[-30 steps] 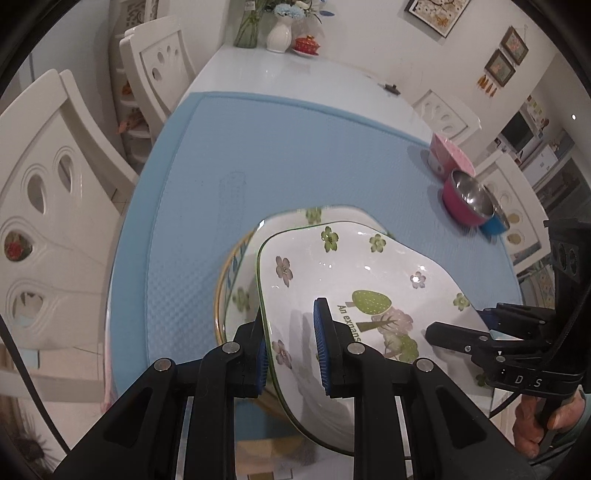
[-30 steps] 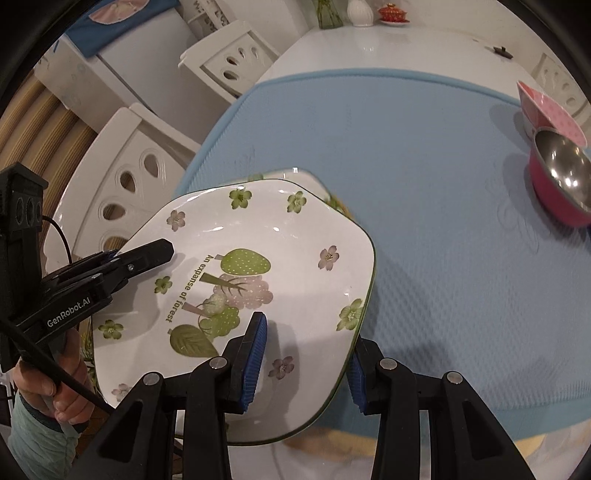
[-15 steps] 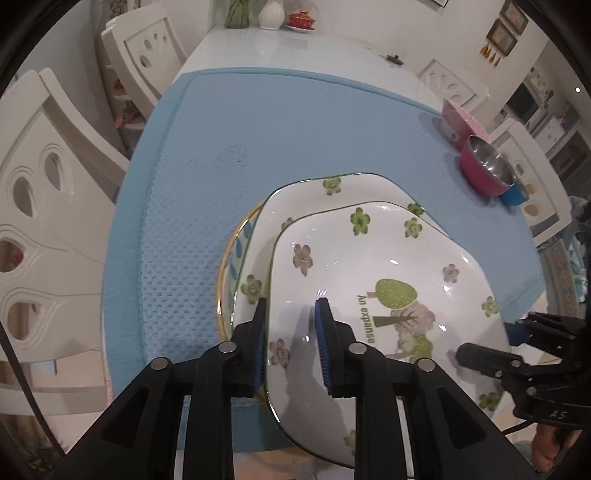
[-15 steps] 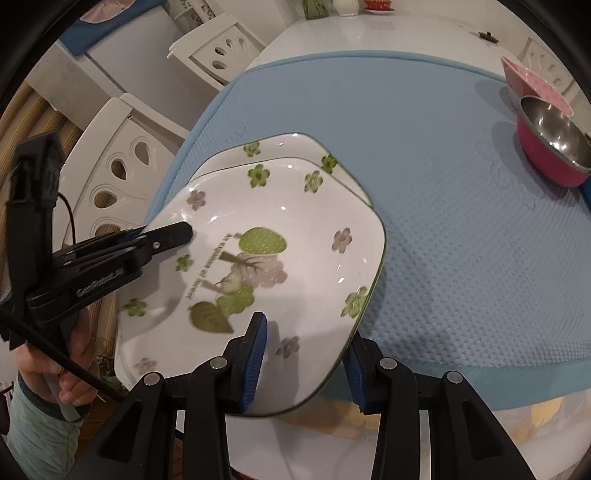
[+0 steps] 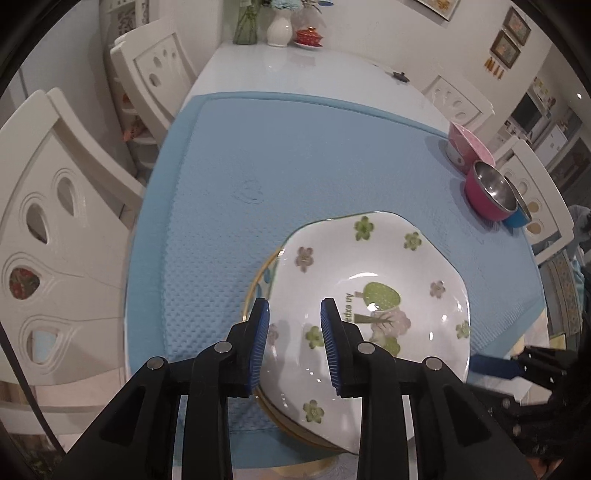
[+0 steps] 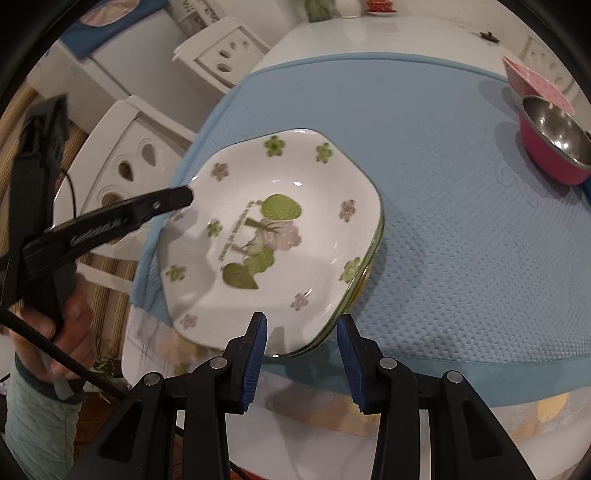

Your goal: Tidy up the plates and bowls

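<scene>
Both jaws have let go: a second ago the left hand-held gripper [image 5: 294, 334] pinched the flowered plate [image 6: 273, 236], which now sits nested on the plate stack [image 5: 258, 284] at the worktop's [image 5: 332, 62] near edge. The right hand-held gripper [image 6: 301, 341] is likewise parted and holds nothing, so this plate looks placed, with the bowls [image 5: 487, 184] at the mat's [image 5: 314, 155] far right probably next.

Blue textured mat [image 5: 332, 155] spread over a white table [image 5: 295, 66]. At the far end, a white vase [image 5: 279, 27], a green glass vase [image 5: 245, 26] and a small red lidded dish [image 5: 308, 37] close together. White carved chairs [image 5: 55, 206] along the sides. 2 framed pictures [image 5: 511, 37] on the wall; possibly a small dark knob [image 5: 400, 76] on the tabletop.
</scene>
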